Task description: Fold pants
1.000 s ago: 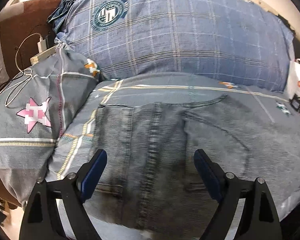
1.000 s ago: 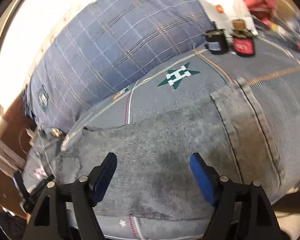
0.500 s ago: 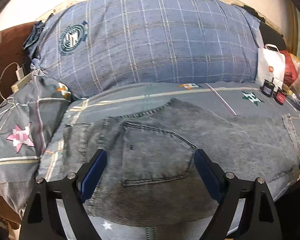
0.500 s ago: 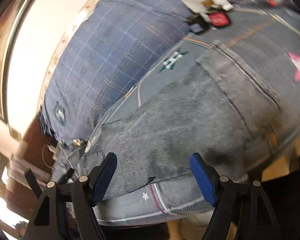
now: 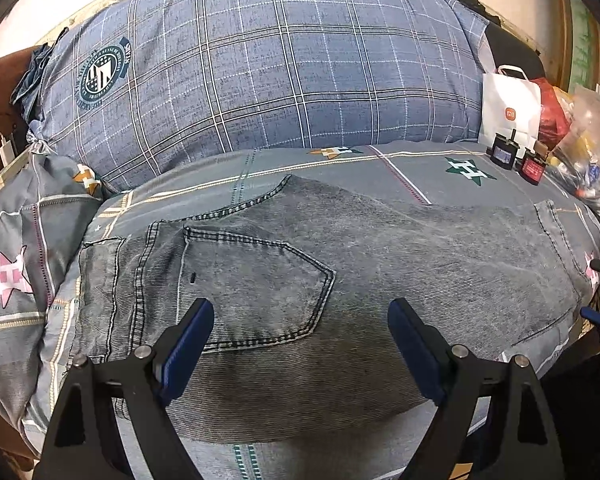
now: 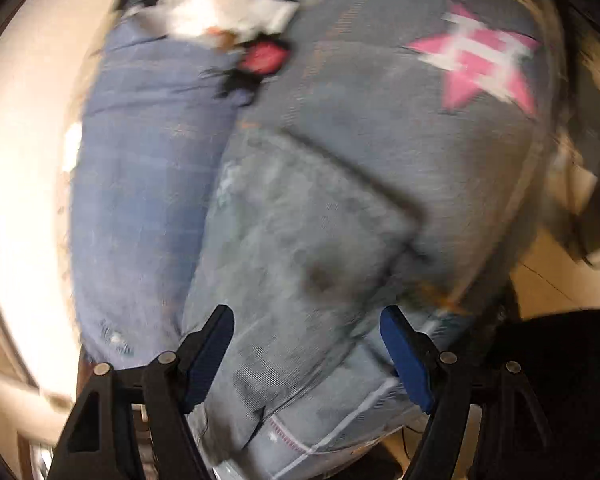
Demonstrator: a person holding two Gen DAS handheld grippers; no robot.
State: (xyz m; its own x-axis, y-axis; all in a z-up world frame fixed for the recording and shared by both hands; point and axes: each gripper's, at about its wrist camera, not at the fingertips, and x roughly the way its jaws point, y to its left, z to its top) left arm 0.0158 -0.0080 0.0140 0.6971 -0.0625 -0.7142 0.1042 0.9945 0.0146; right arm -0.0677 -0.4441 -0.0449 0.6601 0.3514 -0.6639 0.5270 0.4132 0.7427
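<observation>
Grey washed jeans (image 5: 380,264) lie flat across the bed, folded lengthwise, with the waist and back pocket (image 5: 256,284) at the left and the leg hem at the right. My left gripper (image 5: 302,344) is open and empty, held above the near edge of the jeans by the pocket. My right gripper (image 6: 306,356) is open and empty above the hem end of the jeans (image 6: 300,232), in a blurred view. Its blue tip (image 5: 594,316) shows at the right edge of the left wrist view.
A large blue plaid pillow (image 5: 260,72) lies behind the jeans. A grey star-print pillow (image 5: 16,248) is at the left. A white paper bag (image 5: 508,108), two small dark bottles (image 5: 518,156) and plastic bags (image 5: 580,140) sit at the back right. The bed edge runs along the front.
My left gripper has pulled back and turned right, so the whole pair of jeans shows. My right gripper has swung toward the hem end at the bed's right side. Both stayed open.
</observation>
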